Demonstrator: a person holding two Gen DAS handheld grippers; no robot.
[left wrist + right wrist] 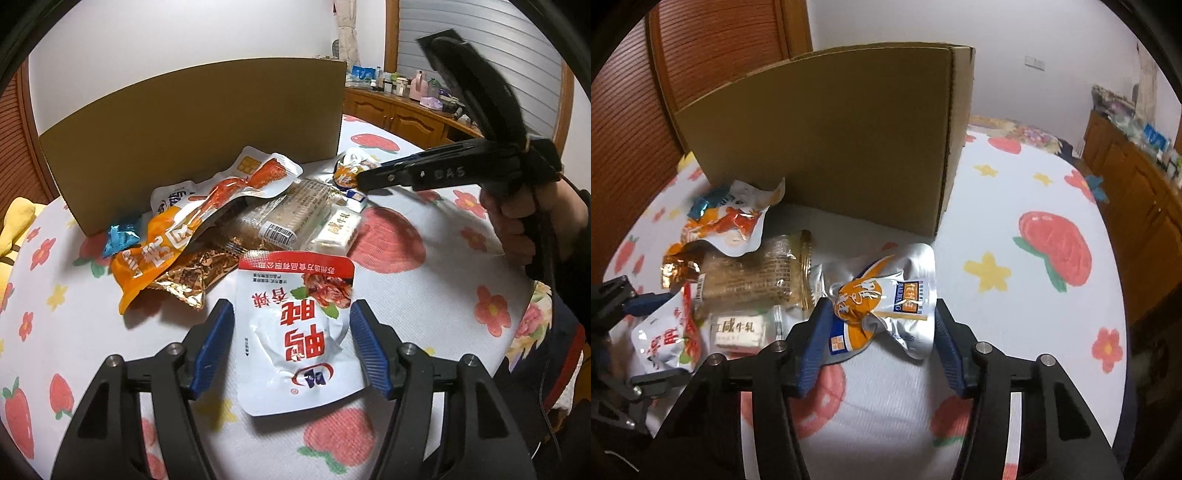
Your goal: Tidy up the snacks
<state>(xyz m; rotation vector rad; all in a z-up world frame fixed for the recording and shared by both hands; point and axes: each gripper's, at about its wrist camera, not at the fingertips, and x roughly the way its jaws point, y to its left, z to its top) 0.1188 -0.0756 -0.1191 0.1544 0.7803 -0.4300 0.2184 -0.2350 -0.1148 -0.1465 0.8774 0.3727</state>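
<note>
A white and red snack pouch (301, 328) lies flat on the tablecloth between the open fingers of my left gripper (291, 345); it also shows in the right wrist view (666, 339). A crumpled silver and orange pouch (886, 299) lies between the open fingers of my right gripper (879, 339); it also shows in the left wrist view (349, 170), at the tip of the right gripper (364, 181). Behind lies a pile: an orange pouch (162, 243), a gold wrapper (195, 269), a clear-wrapped cake (291, 214), a white nougat pack (338, 229).
A tall cardboard box (199, 133) stands behind the pile, its brown wall facing me (842, 147). The table has a strawberry and flower cloth (1015, 258). A wooden cabinet with clutter (406, 110) stands at the right. A wooden slatted door (646, 110) is at the left.
</note>
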